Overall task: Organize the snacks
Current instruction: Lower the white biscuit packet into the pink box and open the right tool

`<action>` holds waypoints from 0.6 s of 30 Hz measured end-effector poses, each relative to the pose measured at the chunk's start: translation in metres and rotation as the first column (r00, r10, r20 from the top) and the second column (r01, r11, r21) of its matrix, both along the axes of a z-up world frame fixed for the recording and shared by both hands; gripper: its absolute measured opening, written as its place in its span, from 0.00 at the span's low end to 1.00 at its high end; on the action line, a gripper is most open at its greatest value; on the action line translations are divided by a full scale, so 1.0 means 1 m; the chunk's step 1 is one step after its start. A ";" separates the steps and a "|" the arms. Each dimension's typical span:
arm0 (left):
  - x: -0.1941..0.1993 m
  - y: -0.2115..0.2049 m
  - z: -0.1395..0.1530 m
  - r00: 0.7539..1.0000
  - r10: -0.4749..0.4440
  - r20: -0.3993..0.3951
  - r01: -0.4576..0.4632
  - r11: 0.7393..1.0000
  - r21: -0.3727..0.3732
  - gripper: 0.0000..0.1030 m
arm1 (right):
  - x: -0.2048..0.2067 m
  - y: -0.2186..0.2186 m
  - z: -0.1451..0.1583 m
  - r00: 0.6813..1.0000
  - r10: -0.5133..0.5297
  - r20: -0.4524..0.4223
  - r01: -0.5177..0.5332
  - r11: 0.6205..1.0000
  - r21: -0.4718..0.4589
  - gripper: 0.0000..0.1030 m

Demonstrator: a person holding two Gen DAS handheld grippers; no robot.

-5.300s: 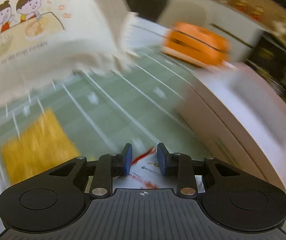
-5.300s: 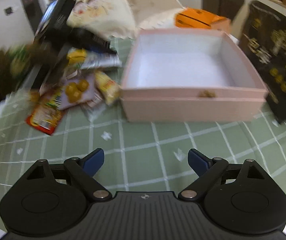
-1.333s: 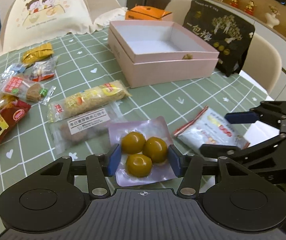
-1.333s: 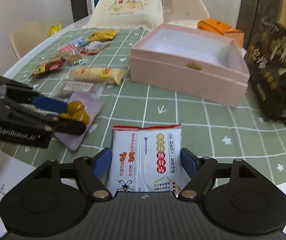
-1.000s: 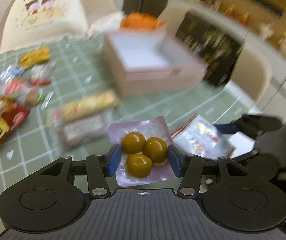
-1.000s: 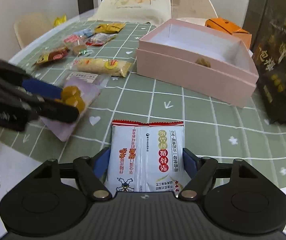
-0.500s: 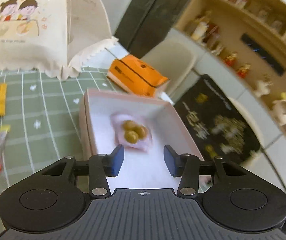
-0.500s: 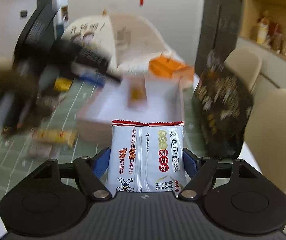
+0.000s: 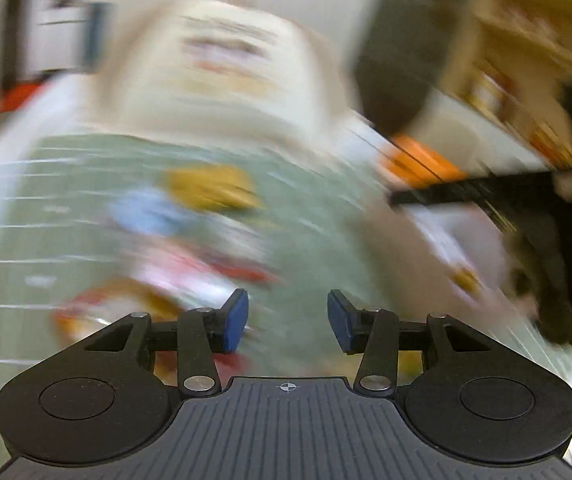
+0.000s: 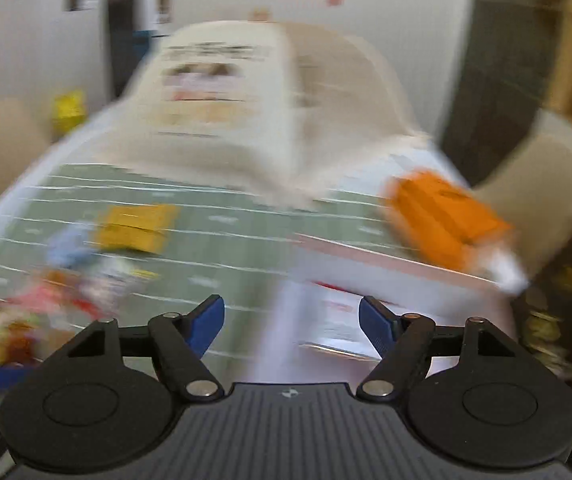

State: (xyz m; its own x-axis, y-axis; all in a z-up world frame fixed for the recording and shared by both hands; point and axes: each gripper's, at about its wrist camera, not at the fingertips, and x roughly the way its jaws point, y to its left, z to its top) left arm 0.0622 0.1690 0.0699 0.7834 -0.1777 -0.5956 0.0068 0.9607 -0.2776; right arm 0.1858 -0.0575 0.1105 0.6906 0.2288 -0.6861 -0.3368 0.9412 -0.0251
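Both views are heavily motion-blurred. My left gripper (image 9: 288,322) is open and empty above the green checked tablecloth (image 9: 306,200). Blurred snack packets lie ahead of it: a yellow one (image 9: 210,188), a blue one (image 9: 146,212) and red ones (image 9: 202,268). The pink box (image 9: 418,236) is to its right. My right gripper (image 10: 292,322) is open and empty. The white snack packet (image 10: 336,326) lies in the pink box (image 10: 390,260) just beyond its fingers. A yellow packet (image 10: 136,226) and other snacks (image 10: 70,284) lie to the left.
A cream food cover (image 10: 222,104) stands at the back of the table. An orange box (image 10: 442,220) sits behind the pink box. A black printed bag (image 10: 562,312) is at the far right. A beige chair (image 10: 538,188) stands beyond the table.
The right gripper has opened and let go of the white packet, which now lies in the box. The left gripper has swung left from the box toward the snacks.
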 end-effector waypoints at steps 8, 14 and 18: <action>0.019 0.095 -0.032 0.966 0.253 -0.052 -0.257 0.962 -0.096 0.48 | 0.099 0.180 -0.016 0.976 0.215 -0.047 -0.212 0.975 0.062 0.73; -0.001 0.088 -0.052 0.975 0.197 -0.099 -0.208 0.971 -0.119 0.48 | 0.155 0.219 -0.074 0.965 0.186 -0.187 -0.188 0.982 0.003 0.41; -0.010 0.078 -0.051 0.988 0.131 -0.081 -0.142 0.977 -0.161 0.48 | 0.117 0.183 -0.070 0.938 0.248 -0.241 -0.234 0.969 0.085 0.38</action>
State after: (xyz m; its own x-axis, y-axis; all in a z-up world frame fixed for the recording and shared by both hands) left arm 0.0527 0.2465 0.0190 0.7647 -0.1729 -0.6207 -0.1463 0.8916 -0.4286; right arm 0.3032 0.1254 0.0409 0.4198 0.4090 -0.8102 -0.5426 0.8287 0.1372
